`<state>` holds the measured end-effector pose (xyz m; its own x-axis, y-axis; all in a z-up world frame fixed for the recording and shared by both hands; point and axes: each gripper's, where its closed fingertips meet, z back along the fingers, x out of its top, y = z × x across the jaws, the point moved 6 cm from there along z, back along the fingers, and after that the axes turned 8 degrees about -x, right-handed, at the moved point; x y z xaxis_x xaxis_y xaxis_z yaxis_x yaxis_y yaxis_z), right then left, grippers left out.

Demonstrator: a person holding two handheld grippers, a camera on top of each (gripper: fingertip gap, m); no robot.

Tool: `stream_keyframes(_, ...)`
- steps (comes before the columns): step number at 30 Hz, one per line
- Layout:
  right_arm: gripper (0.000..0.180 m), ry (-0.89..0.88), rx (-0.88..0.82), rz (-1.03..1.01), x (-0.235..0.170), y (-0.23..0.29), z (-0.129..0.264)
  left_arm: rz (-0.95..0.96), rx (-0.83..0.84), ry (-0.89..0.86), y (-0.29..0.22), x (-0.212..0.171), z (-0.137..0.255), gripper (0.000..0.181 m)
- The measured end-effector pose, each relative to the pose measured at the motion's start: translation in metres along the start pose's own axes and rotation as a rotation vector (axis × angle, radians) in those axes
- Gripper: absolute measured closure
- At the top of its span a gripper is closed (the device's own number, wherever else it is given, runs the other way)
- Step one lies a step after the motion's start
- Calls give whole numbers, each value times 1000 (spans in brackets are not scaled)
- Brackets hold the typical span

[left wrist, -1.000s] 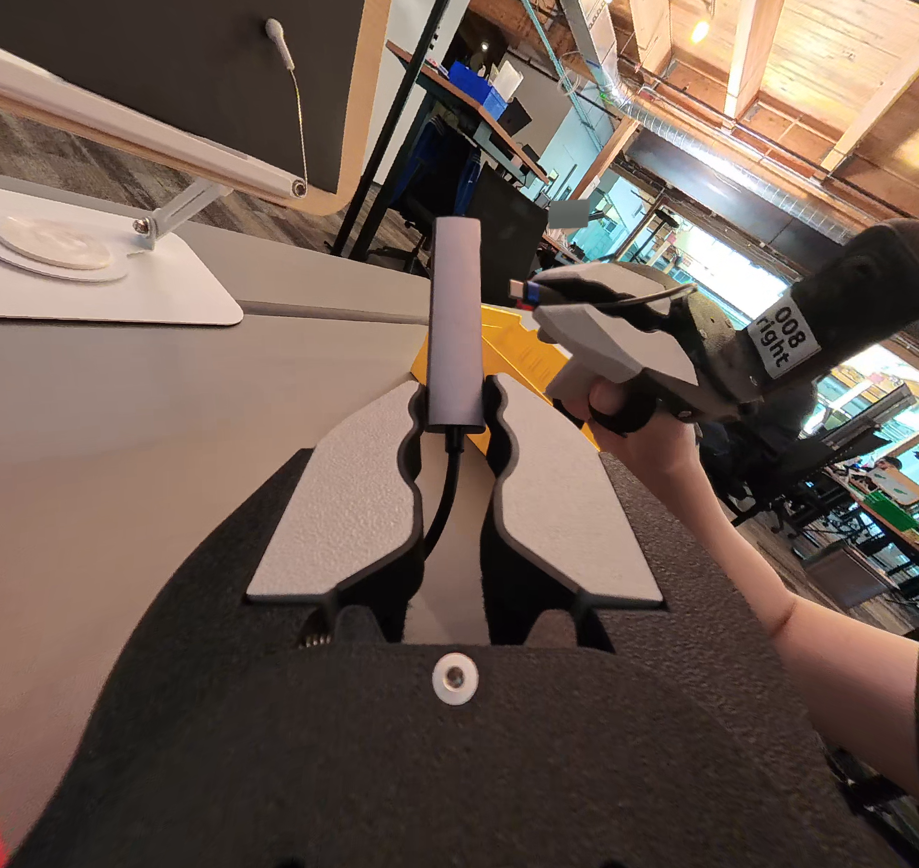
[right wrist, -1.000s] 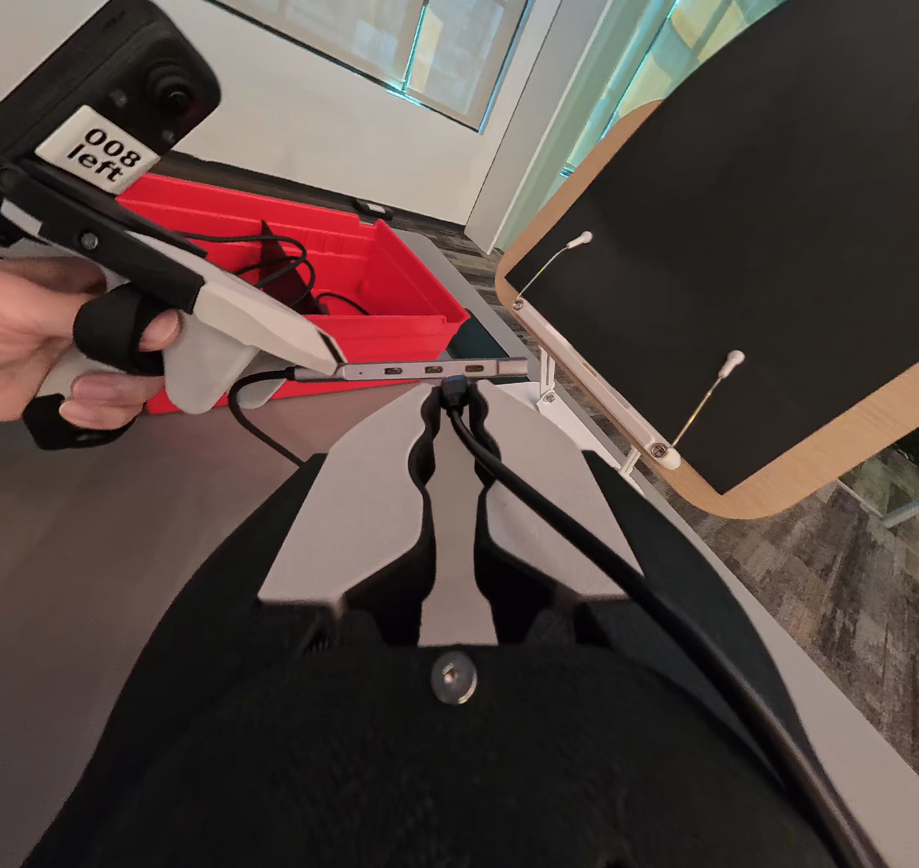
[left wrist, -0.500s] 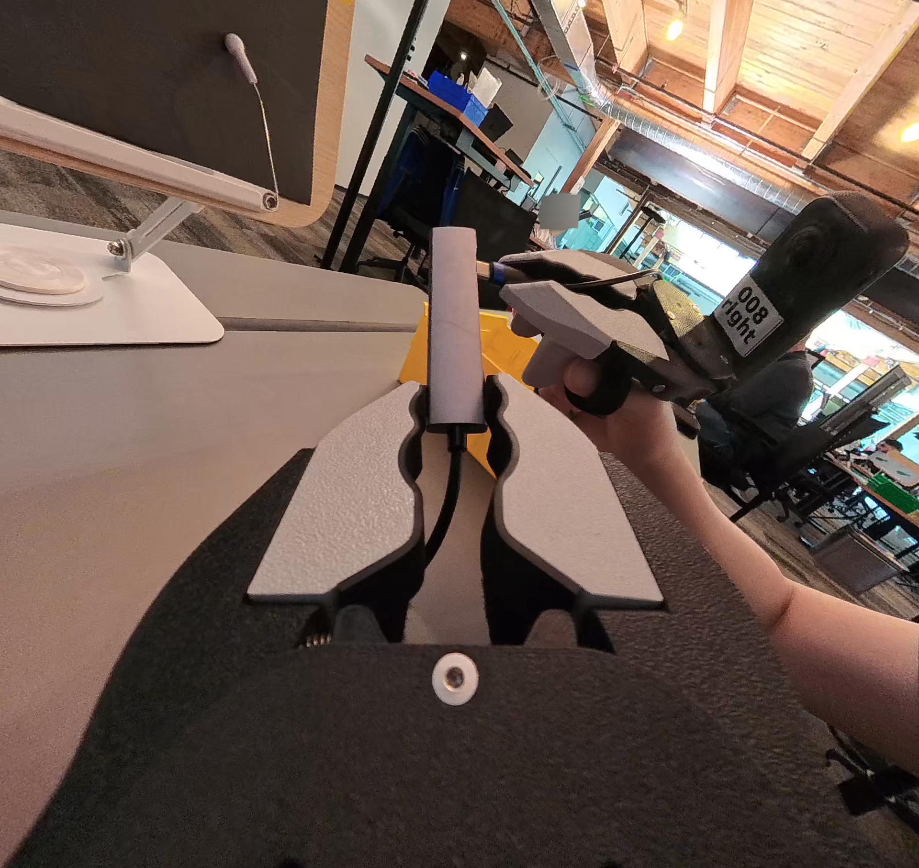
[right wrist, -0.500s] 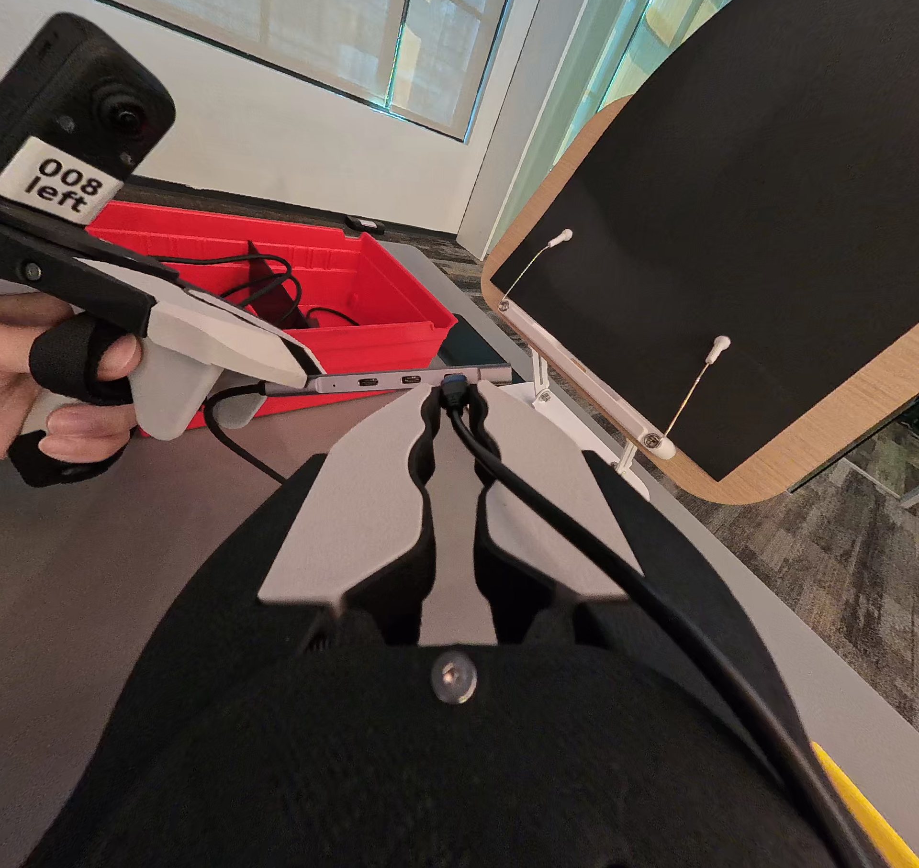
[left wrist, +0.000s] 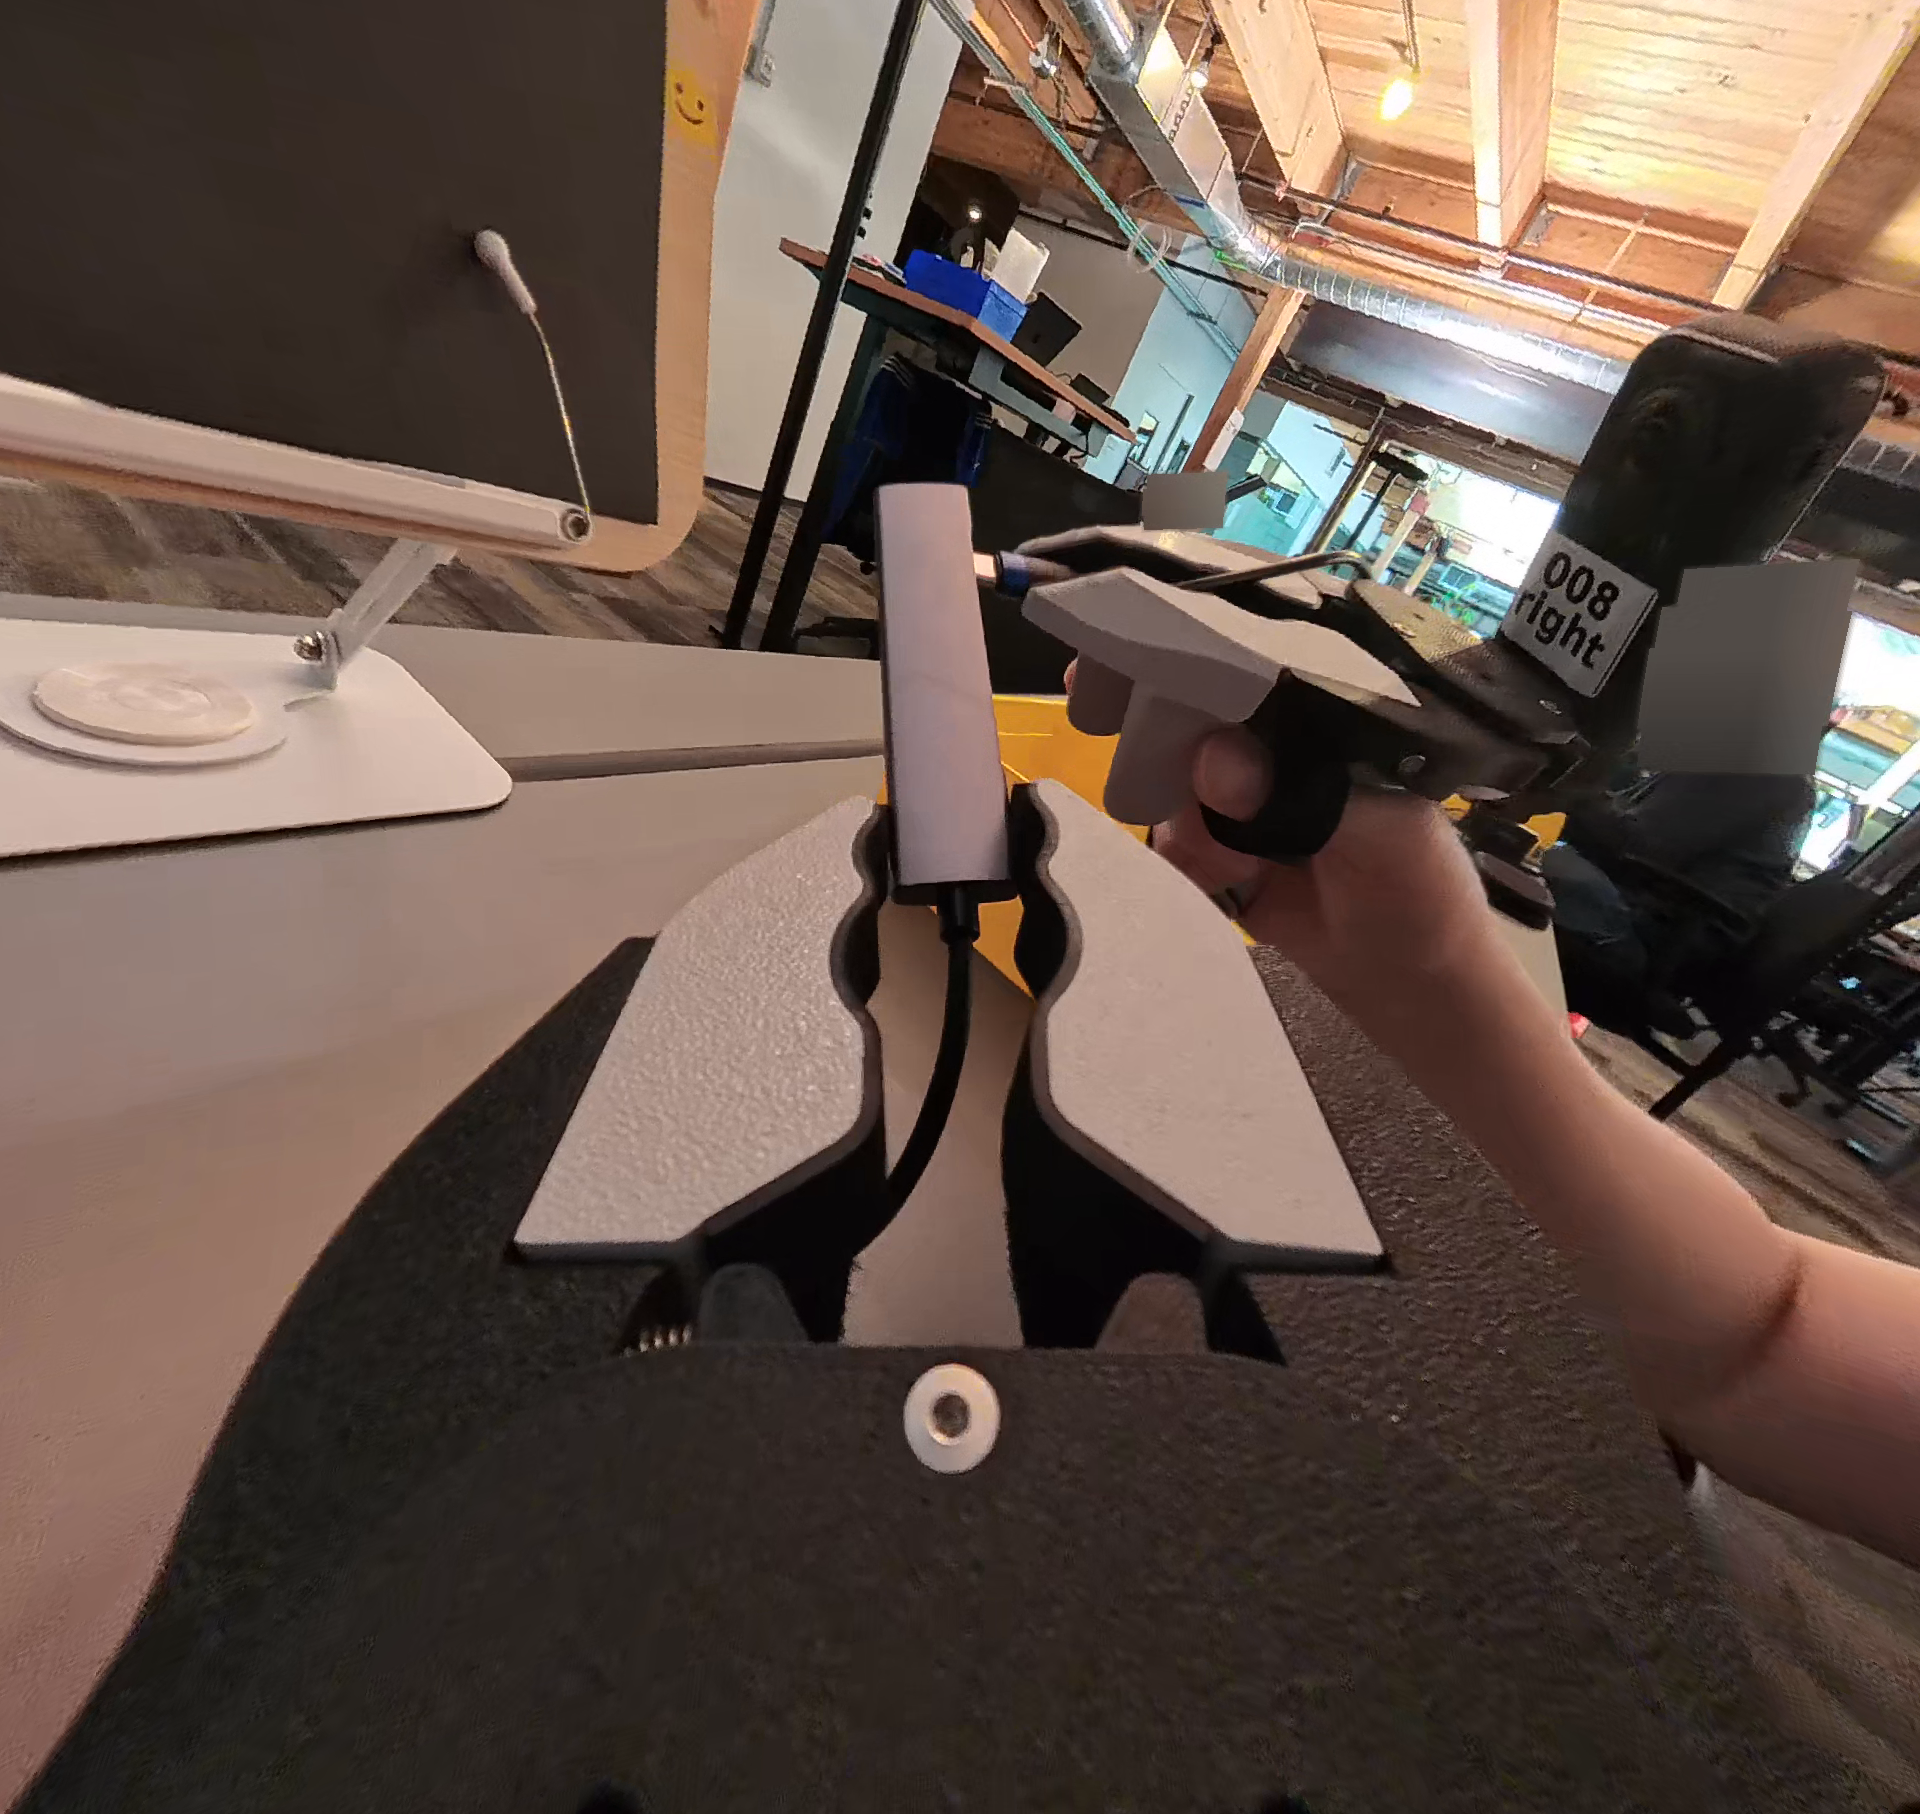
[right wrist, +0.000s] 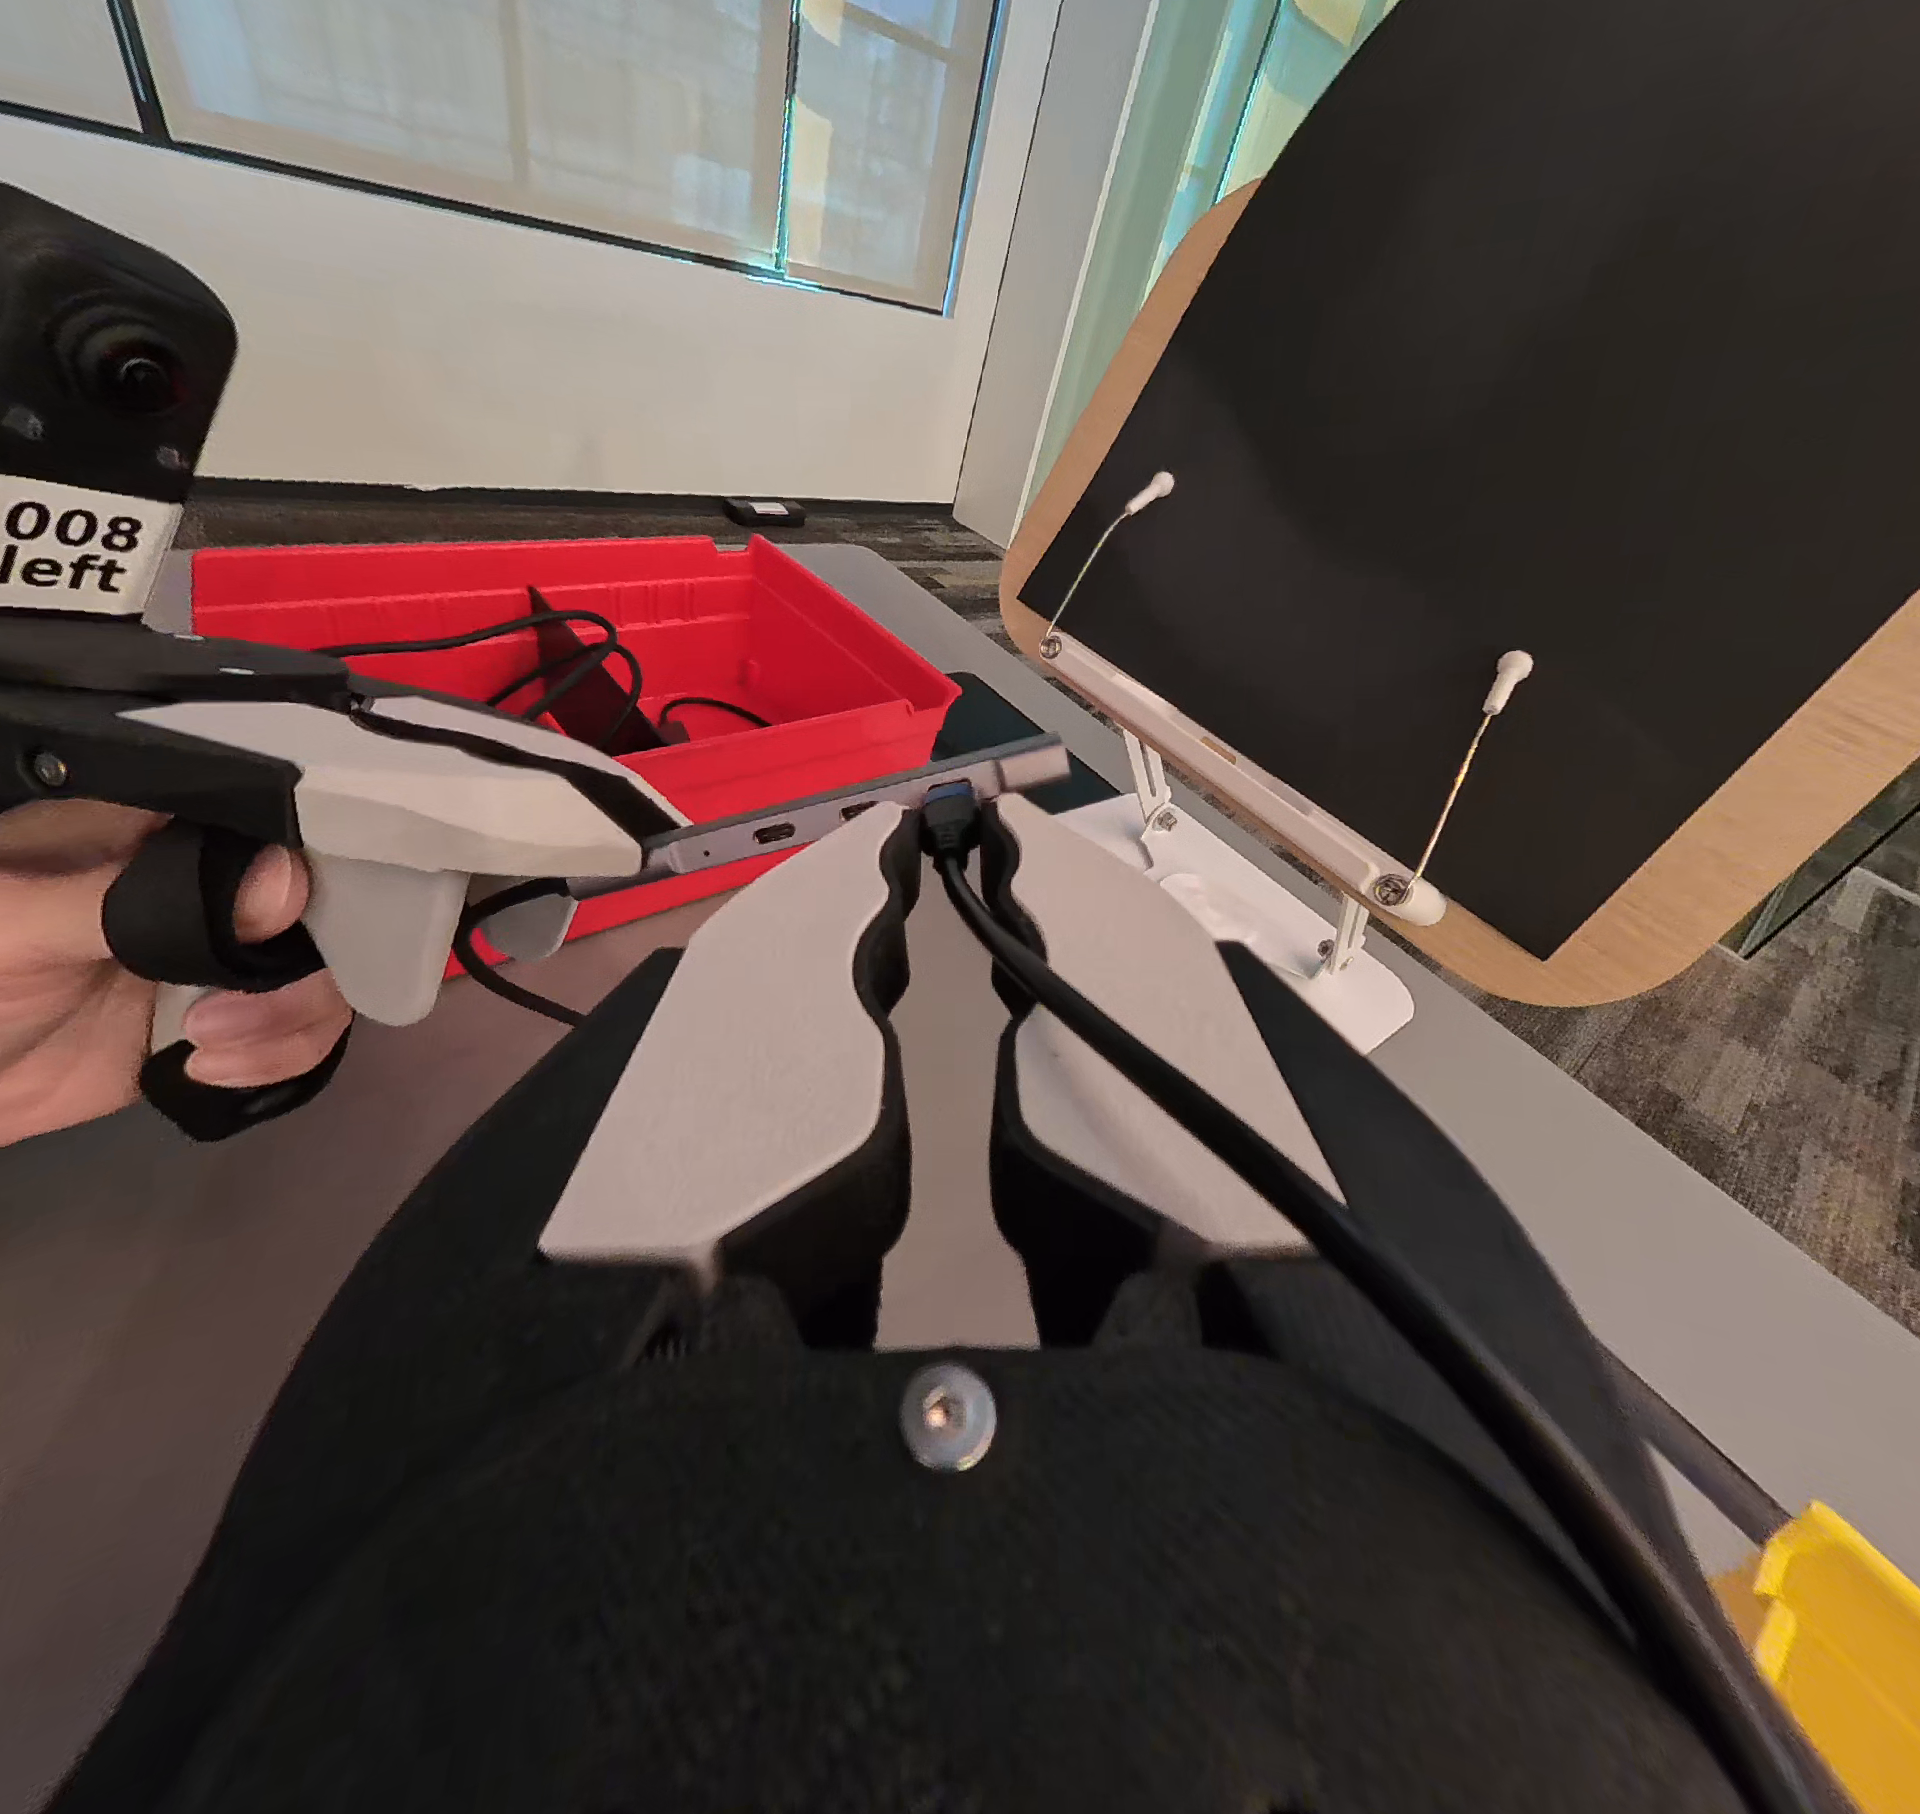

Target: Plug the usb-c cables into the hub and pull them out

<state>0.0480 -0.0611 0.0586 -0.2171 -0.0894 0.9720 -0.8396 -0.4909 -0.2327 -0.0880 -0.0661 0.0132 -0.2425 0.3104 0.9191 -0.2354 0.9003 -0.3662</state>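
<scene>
Grey aluminium hub (left wrist: 940, 715) is sitting clamped by its cable end between the closed-down fingers of the left gripper (left wrist: 943, 865), held in the air above the table (left wrist: 312, 985). From 3 o'clock, the right gripper (right wrist: 951, 829) is pinching a black usb-c cable (right wrist: 1195, 1099) by its plug (right wrist: 948, 808), which is meeting the hub's far port; full seating cannot be confirmed. Two ports (right wrist: 774, 835) are standing empty, so further plugging and all pulling out appear outstanding. More cables are lying in the red bin (right wrist: 831, 715) at 11 o'clock. White printed labels are showing on both grippers; no brand is visible.
</scene>
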Motion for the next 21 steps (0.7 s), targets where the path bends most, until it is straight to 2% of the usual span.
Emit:
stream_keyframes(8,168,-78,72,149,7,-3,8,-211,36,35,-13,3,-1,160)
stream_keyframes(12,168,-189,86,228,17,-1,18,-241,1,-3,-21,7,-1,160)
stream_keyframes(21,168,-366,-11,613,48,24,46,-333,-67,-49,-43,9,-2,160)
